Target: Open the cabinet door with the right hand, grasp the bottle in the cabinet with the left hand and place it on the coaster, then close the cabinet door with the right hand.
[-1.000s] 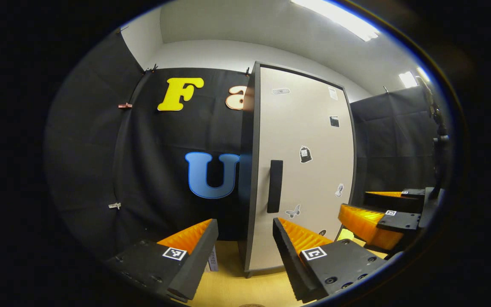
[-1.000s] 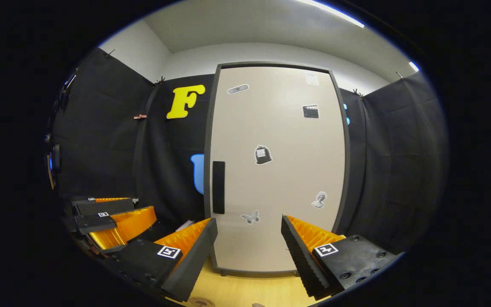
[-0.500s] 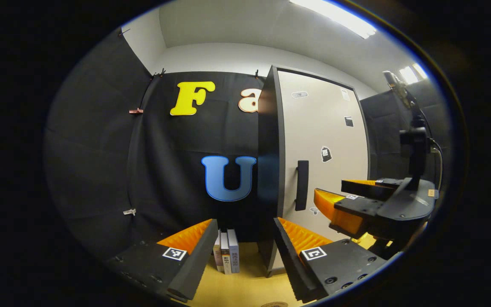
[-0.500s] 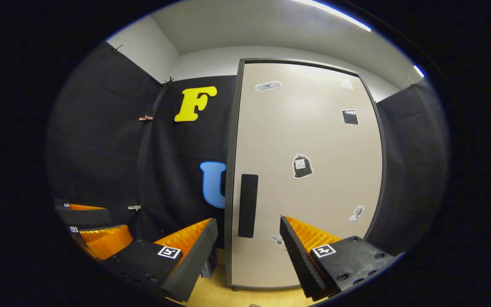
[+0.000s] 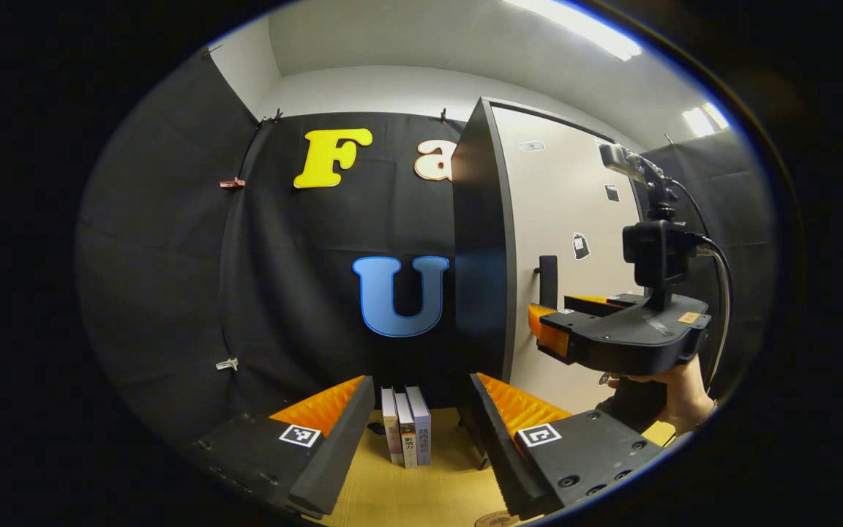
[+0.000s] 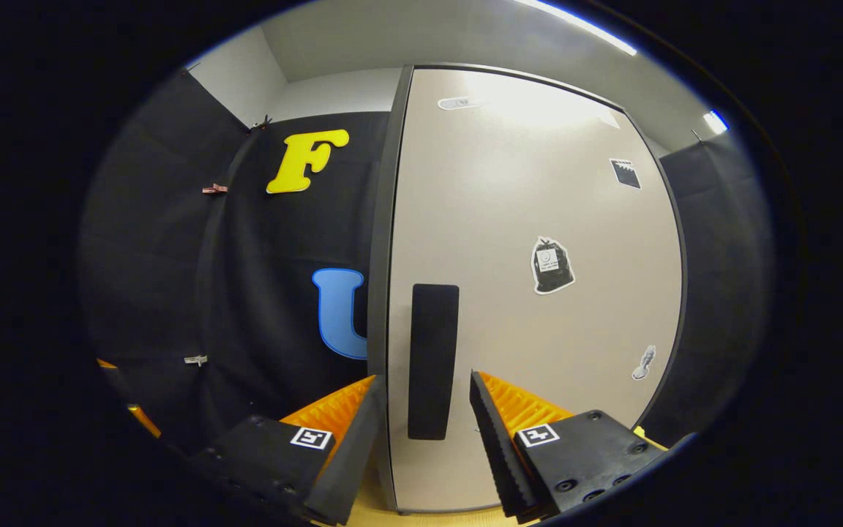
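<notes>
Smooth flat cabinet door [image 6: 531,293]; slim rectangular handle [image 6: 432,362] between right gripper [image 6: 425,410] fingers.

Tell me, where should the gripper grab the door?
Probably the handle: a tall upright bar near the door's left edge. The open right gripper already faces it from the front, a finger either side, so closing across its narrow width should hold.

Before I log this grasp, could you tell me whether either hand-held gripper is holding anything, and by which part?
Nothing is held. The right hand-held gripper is open, its fingers flanking the door handle without closing. The left hand-held gripper is open and empty.
</notes>
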The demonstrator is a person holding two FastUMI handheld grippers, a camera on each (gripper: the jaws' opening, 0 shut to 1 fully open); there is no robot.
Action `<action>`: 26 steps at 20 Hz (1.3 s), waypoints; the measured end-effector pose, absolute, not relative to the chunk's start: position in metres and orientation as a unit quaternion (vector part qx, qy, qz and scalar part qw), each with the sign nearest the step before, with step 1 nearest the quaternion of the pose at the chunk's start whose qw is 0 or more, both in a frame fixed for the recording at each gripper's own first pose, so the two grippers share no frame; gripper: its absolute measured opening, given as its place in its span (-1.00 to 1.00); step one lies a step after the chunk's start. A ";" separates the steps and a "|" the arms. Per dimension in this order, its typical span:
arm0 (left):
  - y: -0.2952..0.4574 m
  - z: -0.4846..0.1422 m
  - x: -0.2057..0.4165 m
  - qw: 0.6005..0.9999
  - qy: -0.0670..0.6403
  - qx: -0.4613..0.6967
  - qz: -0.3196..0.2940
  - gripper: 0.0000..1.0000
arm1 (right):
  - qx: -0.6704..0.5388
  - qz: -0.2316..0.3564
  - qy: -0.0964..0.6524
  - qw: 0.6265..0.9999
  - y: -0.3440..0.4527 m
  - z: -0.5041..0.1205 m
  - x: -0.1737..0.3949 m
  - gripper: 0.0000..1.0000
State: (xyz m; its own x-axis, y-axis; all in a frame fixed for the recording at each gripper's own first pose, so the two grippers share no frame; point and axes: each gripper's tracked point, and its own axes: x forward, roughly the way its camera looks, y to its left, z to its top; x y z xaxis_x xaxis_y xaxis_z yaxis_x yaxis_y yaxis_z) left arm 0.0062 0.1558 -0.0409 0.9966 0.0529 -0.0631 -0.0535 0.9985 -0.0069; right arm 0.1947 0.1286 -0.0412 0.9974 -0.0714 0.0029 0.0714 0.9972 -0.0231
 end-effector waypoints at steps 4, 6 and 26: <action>0.163 -0.053 0.015 0.999 0.043 -0.006 0.011 0.64 | -0.005 -0.058 -0.005 0.998 0.124 -0.044 0.210 0.34; 0.168 -0.057 0.018 0.999 0.048 -0.014 0.003 0.63 | -0.011 -0.056 -0.007 0.998 0.126 -0.044 0.216 -0.01; 0.139 -0.057 0.005 0.997 0.052 -0.018 -0.057 0.63 | -0.021 -0.005 0.028 0.999 0.110 -0.034 0.122 -0.67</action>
State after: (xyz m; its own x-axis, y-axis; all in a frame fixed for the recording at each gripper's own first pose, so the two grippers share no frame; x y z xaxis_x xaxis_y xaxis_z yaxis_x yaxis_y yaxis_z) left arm 0.0055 0.1389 -0.0575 0.9880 -0.1161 -0.1021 0.1125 0.9928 -0.0412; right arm 0.1225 0.1104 -0.0337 0.9984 -0.0103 -0.0565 0.0079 0.9991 -0.0421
